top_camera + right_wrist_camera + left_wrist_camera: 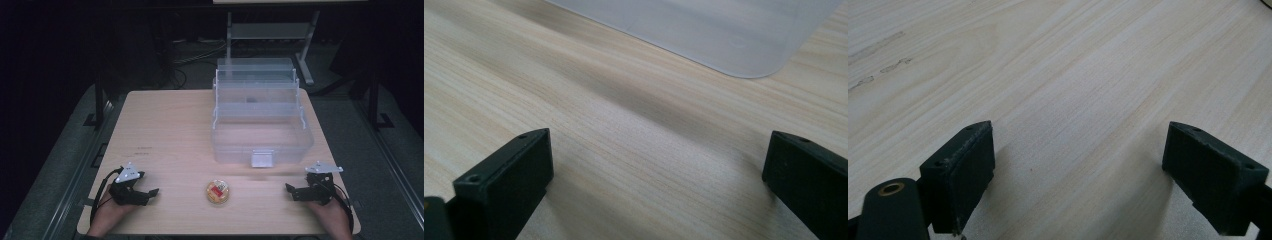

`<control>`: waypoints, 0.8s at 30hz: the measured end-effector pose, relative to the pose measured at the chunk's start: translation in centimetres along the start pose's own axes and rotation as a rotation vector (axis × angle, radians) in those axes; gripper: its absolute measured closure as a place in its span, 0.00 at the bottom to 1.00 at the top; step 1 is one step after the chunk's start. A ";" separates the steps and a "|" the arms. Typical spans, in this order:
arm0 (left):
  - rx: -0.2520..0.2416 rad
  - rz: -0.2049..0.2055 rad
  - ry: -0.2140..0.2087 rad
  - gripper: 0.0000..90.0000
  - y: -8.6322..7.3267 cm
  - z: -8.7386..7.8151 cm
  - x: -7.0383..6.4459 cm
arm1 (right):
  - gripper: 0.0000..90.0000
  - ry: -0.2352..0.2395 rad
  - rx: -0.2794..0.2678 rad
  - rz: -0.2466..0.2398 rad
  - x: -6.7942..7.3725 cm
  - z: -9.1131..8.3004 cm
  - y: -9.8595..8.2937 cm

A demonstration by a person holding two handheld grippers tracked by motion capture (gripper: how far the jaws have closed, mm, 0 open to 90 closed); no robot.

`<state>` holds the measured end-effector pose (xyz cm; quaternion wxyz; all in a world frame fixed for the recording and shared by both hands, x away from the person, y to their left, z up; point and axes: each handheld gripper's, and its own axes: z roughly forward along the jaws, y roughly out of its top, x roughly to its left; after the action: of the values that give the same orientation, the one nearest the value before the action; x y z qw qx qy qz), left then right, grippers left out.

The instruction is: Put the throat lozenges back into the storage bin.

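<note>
Between left hand-held gripper (150,192) and right hand-held gripper (291,190), round container (218,192).

No text, brand or number can be read anywhere. The small round container (218,192) on the desk (170,130) bears a red label, but its print is too small to make out. Faint dark marks on the desk surface (883,67) are smudged and spell nothing legible.
</note>
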<state>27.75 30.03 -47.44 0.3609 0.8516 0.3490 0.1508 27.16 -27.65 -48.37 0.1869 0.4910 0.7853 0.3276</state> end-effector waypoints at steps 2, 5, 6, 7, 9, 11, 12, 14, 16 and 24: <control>0.000 0.000 0.000 0.14 0.0 0.0 0.0 | 0.00 0.000 0.000 0.000 0.0 0.0 0.0; 0.000 0.000 0.000 0.14 0.0 0.0 0.0 | 0.00 0.000 -0.001 -0.002 0.0 0.0 0.0; 0.000 0.000 0.000 0.14 0.0 0.0 0.0 | 0.00 0.000 -0.001 -0.002 0.0 0.0 0.0; 0.000 0.000 0.000 0.14 0.0 0.0 0.0 | 0.00 0.001 0.002 -0.003 0.0 0.0 0.0; 0.000 -0.001 0.000 0.14 0.0 0.0 0.0 | 0.01 0.003 0.018 -0.004 0.0 -0.1 0.1; 0.000 0.000 0.000 0.14 0.0 0.0 0.0 | 0.04 0.008 0.027 -0.009 0.1 -0.2 0.3; 0.000 0.000 0.000 0.14 0.0 0.0 0.0 | 0.05 0.013 0.028 -0.010 0.2 -0.2 0.3; 0.000 0.000 0.000 0.14 0.0 0.0 0.0 | 0.06 0.020 0.031 -0.014 0.4 -0.3 0.5; 0.000 0.000 0.000 0.14 0.0 0.0 0.0 | 0.07 0.031 0.026 -0.013 0.5 -0.5 0.6; -0.001 -0.001 0.000 0.14 0.0 0.0 0.0 | 0.11 0.082 0.016 -0.047 1.3 -0.8 1.4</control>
<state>27.76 30.03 -47.44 0.3612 0.8513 0.3493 0.1508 27.07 -26.35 -46.80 0.1581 0.4602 0.8062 0.3366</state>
